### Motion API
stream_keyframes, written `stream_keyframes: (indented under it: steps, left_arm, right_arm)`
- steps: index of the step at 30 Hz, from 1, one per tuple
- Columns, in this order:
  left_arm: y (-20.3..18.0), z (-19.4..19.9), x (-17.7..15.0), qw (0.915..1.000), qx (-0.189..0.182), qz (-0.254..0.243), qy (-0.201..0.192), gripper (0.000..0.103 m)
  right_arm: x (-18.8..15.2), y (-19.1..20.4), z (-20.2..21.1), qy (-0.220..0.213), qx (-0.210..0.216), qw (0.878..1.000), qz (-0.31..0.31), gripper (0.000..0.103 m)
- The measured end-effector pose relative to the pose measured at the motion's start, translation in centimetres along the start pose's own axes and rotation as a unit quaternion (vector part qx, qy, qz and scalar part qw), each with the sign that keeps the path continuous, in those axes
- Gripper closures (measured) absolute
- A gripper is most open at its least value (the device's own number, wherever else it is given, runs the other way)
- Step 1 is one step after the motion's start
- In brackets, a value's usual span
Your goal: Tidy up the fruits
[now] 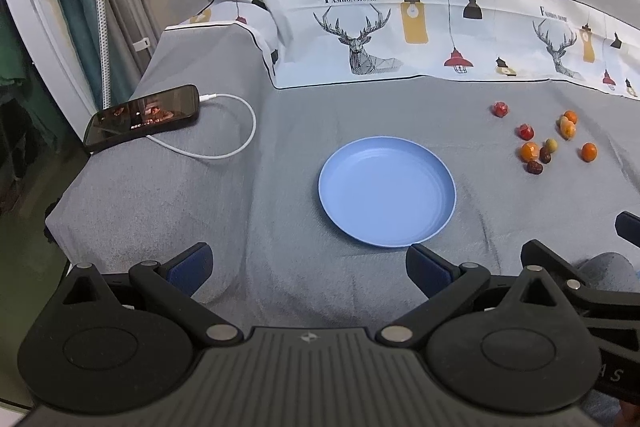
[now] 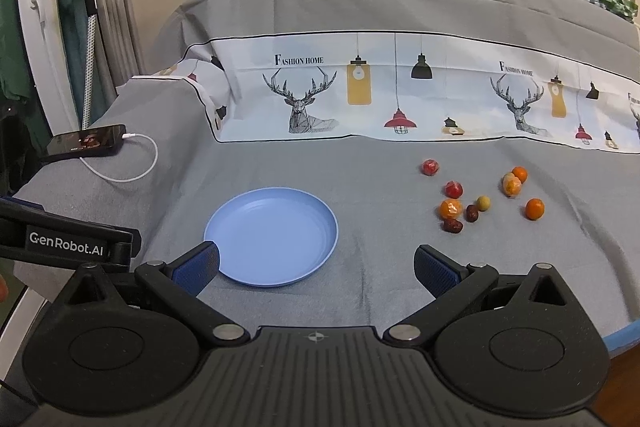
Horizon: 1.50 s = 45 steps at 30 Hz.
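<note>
Awaiting start: blue plate (image 2: 276, 227) bare; nine small fruits (image 2: 472, 213) scattered on the grey cloth (image 2: 380, 291) to its right, none moved. Left gripper (image 1: 308, 269) and right gripper (image 2: 316, 267) both spread wide, carrying nothing.

Matt, woven grey cloth (image 2: 360, 267) over the whole surface. Smooth, satin blue plastic plate (image 2: 272, 239). Matt black plastic gripper bodies, bright metal pivot pins (image 2: 230, 331), textured blue finger pads (image 2: 434, 273). Glossy black phone (image 1: 142, 117), smooth white cable (image 1: 240, 131). Shiny-skinned small fruits (image 2: 534, 209).
</note>
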<state>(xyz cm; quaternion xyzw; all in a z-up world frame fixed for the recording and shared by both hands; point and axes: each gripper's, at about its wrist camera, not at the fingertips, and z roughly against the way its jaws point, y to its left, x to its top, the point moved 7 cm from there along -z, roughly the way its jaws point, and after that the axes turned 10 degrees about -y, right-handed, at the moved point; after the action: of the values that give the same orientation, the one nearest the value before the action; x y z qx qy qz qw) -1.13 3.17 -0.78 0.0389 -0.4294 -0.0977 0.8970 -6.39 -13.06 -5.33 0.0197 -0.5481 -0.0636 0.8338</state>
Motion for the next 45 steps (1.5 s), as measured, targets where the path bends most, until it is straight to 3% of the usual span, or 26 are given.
stream_keyframes:
  steps: [5, 10, 15, 18, 23, 28, 34, 37, 39, 42, 44, 45]
  left_arm:
    - [0.0, -0.5, -0.2, 0.9999, -0.003, 0.0, 0.01, 0.0]
    - [-0.8, -1.2, -0.1, 0.9991, -0.029, 0.003, 0.029, 0.0]
    - [-2.6, -2.2, 1.3, 0.9965, -0.066, 0.033, 0.039, 0.0]
    - [-4.5, -3.4, 2.7, 0.995, -0.08, 0.047, 0.038, 0.0]
    - [-9.8, -7.3, 5.2, 0.9905, -0.121, 0.056, 0.032, 0.0]
    - [-18.0, -13.9, 7.6, 0.9886, -0.139, -0.02, 0.056, 0.0]
    - [-28.4, -23.1, 8.5, 0.9754, -0.171, -0.126, 0.059, 0.0]
    - [-32.5, -27.4, 7.7, 0.9652, -0.195, -0.149, 0.091, 0.0]
    - [-34.1, -29.4, 7.2, 0.9636, -0.191, -0.157, 0.102, 0.001]
    - [-36.1, -31.7, 6.6, 0.9556, -0.204, -0.177, 0.119, 0.01]
    - [-37.1, -32.1, 6.5, 0.9483, -0.241, -0.163, 0.127, 0.023]
    - [-37.4, -32.1, 6.4, 0.9434, -0.256, -0.164, 0.132, 0.049]
  right_arm:
    - [0.0, 0.0, -0.4, 0.004, -0.001, 1.0, -0.005, 0.0]
    - [0.2, -1.2, -0.6, -0.002, -0.012, 1.0, -0.024, 0.0]
    - [2.0, -5.9, -0.6, -0.048, -0.066, 0.995, -0.058, 0.0]
    - [3.6, -11.1, -0.3, -0.091, -0.119, 0.986, -0.069, 0.0]
    - [3.0, -19.8, -2.1, -0.054, -0.208, 0.972, -0.092, 0.0]
    - [0.7, -27.1, -7.2, -0.002, -0.268, 0.956, -0.116, 0.0]
    - [-2.3, -34.1, -17.3, 0.064, -0.258, 0.951, -0.155, 0.001]
    - [-3.9, -36.5, -22.5, 0.089, -0.263, 0.948, -0.154, 0.001]
    - [-4.7, -37.9, -25.1, 0.103, -0.261, 0.948, -0.151, 0.001]
    - [-5.9, -39.1, -28.2, 0.105, -0.255, 0.95, -0.147, 0.001]
    - [-6.7, -39.4, -29.5, 0.11, -0.256, 0.951, -0.133, 0.001]
    - [-6.6, -39.2, -29.5, 0.098, -0.257, 0.955, -0.109, 0.003]
